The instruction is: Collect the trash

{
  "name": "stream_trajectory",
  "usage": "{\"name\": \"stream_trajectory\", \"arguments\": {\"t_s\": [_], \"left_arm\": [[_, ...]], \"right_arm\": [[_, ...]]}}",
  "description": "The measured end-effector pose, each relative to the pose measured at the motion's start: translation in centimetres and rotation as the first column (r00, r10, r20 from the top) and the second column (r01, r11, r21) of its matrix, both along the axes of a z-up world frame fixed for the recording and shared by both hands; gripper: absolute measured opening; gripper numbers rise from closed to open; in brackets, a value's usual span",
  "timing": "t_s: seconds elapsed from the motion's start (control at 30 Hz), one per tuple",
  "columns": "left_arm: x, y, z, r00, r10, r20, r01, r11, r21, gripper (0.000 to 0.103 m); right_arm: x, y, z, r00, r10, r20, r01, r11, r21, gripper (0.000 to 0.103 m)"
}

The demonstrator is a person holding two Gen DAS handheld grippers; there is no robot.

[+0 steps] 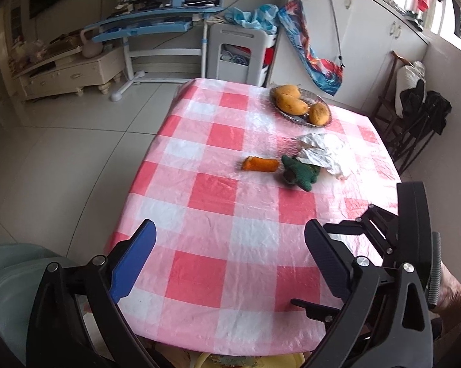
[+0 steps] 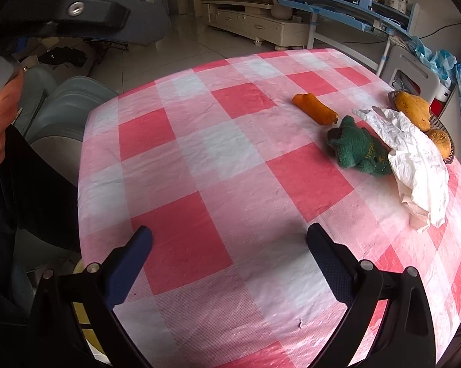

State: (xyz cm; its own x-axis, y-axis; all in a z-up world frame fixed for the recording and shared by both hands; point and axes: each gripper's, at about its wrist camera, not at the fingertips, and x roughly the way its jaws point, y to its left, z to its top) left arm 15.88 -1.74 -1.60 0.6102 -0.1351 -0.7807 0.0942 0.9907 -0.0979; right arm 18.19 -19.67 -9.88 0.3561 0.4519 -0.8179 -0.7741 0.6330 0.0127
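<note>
Left tool (image 1: 230, 239) and right tool (image 2: 230, 239): wide open, empty, above the worktop (image 1: 199, 202). Nothing collected: crumpled paper (image 2: 414, 165), orange peel (image 2: 314, 109), green toy (image 2: 357, 148) untouched.

Black tongs (image 2: 229, 240), blue pads, silver screws

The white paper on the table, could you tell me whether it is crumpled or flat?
Crumpled: the white paper lies bunched in folds, partly over the green toy.
</note>
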Motion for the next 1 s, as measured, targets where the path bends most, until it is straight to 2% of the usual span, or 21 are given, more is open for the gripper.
{"name": "stream_trajectory", "arguments": {"t_s": [0.33,0.8,1.0], "left_arm": [[-0.7,-1.1,0.1,0.999,-0.054,-0.007,0.054,0.999,0.000,0.095],[-0.4,0.0,0.3,0.999,-0.039,-0.021,0.038,0.998,-0.053,0.096],[-0.1,0.0,-0.1,0.999,-0.036,-0.027,0.035,0.999,-0.027,0.096]], "right_arm": [[0.1,-0.1,0.0,1.000,-0.005,-0.002,0.005,1.000,0.007,0.096],[0.2,0.1,0.0,1.000,-0.012,0.002,0.012,1.000,0.006,0.096],[0.1,0.2,0.0,1.000,-0.020,0.004,0.020,1.000,0.005,0.096]]}}
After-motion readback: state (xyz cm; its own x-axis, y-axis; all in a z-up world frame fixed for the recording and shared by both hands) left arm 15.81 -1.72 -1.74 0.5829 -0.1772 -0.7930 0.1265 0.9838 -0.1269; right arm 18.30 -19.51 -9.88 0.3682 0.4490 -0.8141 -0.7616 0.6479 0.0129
